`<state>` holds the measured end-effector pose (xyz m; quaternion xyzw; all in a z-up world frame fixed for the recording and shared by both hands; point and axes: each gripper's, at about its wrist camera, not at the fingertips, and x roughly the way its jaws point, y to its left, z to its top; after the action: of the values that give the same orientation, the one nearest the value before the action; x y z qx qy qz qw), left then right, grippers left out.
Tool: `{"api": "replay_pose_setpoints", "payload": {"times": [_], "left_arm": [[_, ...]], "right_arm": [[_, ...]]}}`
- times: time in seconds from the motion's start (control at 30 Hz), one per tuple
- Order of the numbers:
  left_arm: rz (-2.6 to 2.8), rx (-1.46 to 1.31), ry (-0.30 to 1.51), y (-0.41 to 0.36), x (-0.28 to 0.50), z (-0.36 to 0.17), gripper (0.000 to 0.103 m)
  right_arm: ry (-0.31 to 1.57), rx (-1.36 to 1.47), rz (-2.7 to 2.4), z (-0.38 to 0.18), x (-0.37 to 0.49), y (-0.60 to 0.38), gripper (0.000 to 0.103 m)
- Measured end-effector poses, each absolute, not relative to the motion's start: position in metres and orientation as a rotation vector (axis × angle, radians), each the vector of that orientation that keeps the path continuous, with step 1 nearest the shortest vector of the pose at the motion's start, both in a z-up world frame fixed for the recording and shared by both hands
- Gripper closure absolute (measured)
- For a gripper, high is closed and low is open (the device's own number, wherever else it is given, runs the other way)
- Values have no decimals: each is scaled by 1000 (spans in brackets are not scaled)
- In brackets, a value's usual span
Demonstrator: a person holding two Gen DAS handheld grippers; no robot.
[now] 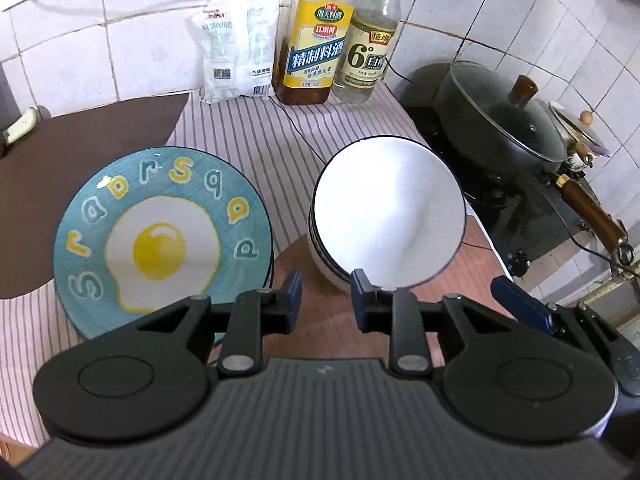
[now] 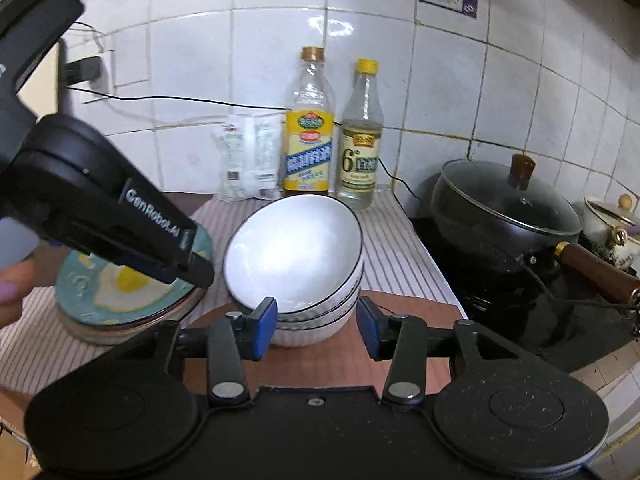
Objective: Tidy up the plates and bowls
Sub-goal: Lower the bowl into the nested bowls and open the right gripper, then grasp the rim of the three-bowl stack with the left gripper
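My left gripper (image 1: 326, 294) parted, empty, near the egg plate (image 1: 160, 236); my right gripper (image 2: 316, 328) wider, empty, before stacked bowls (image 2: 296, 256).

1. Your blue plate (image 1: 160, 236) with the fried-egg picture lies on top of a plate stack.
2. Your white bowls (image 2: 296, 264) – black rims – stand nested just beside it, top one tilted.

Two bottles (image 2: 308, 128), salt bag (image 1: 236, 52), lidded wok (image 2: 508, 208).
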<state>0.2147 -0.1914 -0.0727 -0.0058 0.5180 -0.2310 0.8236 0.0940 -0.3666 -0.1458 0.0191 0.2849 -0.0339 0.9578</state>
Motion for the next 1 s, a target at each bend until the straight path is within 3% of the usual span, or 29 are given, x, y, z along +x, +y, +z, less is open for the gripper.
{"api": "replay_pose_setpoints", "payload": {"times": [0.2,0.6,0.87,1.0], "left_arm": [[-506,-26,1065,-181,195,-62,75],[-532,-31,1030,-178,170,-78,73],[-541,-177,996,-179,177,-107,61],[-524,-239,986,-184,186,-123,58]], "right_arm": [[531,-7,-9,-149,72,-357,39],[484,69,7,-202,62,-362,33],[455,96,-13,-231,87,-377,28],[457,104,19,-241,106,-384,17]]}}
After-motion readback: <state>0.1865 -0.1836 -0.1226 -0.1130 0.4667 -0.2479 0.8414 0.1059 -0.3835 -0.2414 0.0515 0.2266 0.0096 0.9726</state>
